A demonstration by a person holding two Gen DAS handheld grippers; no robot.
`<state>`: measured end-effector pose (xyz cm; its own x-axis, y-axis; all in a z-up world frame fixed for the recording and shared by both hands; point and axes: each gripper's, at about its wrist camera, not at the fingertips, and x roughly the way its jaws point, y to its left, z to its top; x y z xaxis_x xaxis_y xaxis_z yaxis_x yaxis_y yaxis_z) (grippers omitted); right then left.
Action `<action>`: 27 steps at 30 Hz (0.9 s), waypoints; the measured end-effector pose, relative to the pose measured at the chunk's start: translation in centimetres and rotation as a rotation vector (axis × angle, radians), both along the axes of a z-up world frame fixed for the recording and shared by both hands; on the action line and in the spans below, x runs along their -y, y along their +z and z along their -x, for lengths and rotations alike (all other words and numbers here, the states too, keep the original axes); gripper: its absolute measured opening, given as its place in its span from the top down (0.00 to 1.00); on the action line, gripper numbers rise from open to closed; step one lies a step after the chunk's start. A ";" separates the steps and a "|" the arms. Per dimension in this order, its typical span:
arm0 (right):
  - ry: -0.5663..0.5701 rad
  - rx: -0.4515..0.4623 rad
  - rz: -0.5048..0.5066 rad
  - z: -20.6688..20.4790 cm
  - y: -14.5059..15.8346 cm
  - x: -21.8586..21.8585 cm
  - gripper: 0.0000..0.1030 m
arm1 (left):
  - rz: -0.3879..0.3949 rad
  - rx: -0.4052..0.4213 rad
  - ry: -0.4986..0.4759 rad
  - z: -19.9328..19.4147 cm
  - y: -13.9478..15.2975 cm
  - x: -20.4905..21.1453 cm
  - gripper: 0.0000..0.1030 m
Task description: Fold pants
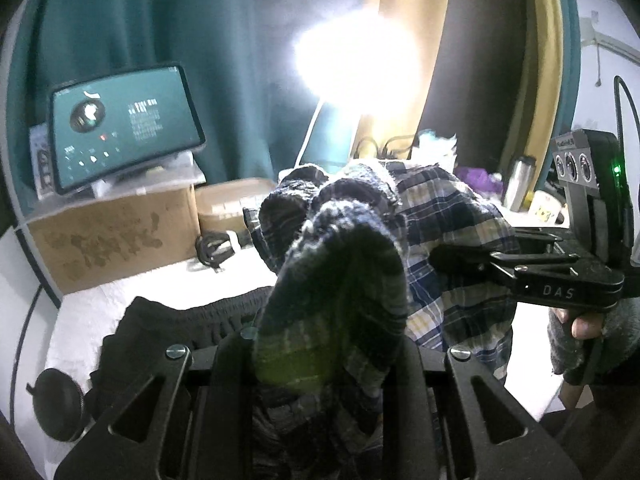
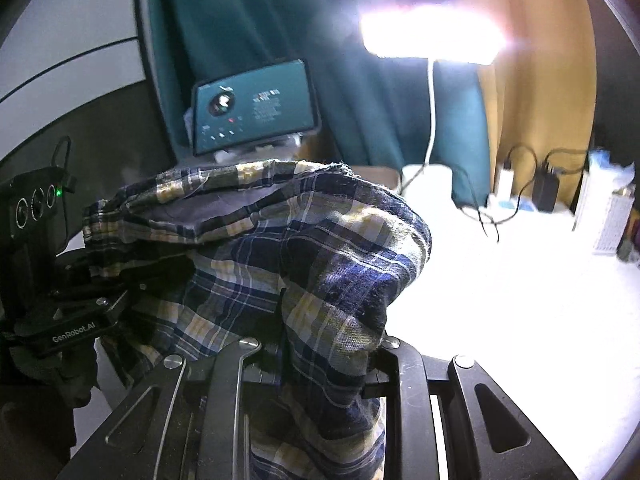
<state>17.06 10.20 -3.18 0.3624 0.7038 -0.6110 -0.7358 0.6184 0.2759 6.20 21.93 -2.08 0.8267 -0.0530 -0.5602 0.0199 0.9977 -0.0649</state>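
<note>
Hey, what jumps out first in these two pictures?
The plaid pants, bunched mid-frame and clamped in both the left gripper and right gripper. Behind, a glaring lamp blooms against the teal curtain, with a lit screen at left on a cardboard box.

Left gripper (image 1: 320, 364) clamped on bunched plaid pants (image 1: 452, 232), cloth bulging toward lens. Right gripper (image 1: 440, 258) pinching same cloth at right, gloved hand (image 1: 588, 336) beneath. Black garment (image 1: 160, 332) on white table (image 1: 100, 300). Tablet (image 1: 124, 128) atop cardboard box (image 1: 108, 236).

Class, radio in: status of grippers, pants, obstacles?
Left gripper and right gripper both shut on plaid pants, held up bunched. Black garment lies below.
</note>
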 end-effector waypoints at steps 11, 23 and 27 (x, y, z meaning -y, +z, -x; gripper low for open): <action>0.010 -0.152 0.016 -3.6 -4.9 -2.2 0.76 | 0.030 -0.160 0.042 -4.7 -4.3 -1.7 0.75; -0.003 -0.323 0.037 -7.2 -9.6 -2.6 0.68 | 0.085 -0.266 0.165 -7.0 -7.3 -6.2 0.41; -0.049 -0.336 0.028 -7.9 -9.8 -1.3 0.47 | 0.071 -0.267 0.175 -7.0 -7.4 -7.1 0.39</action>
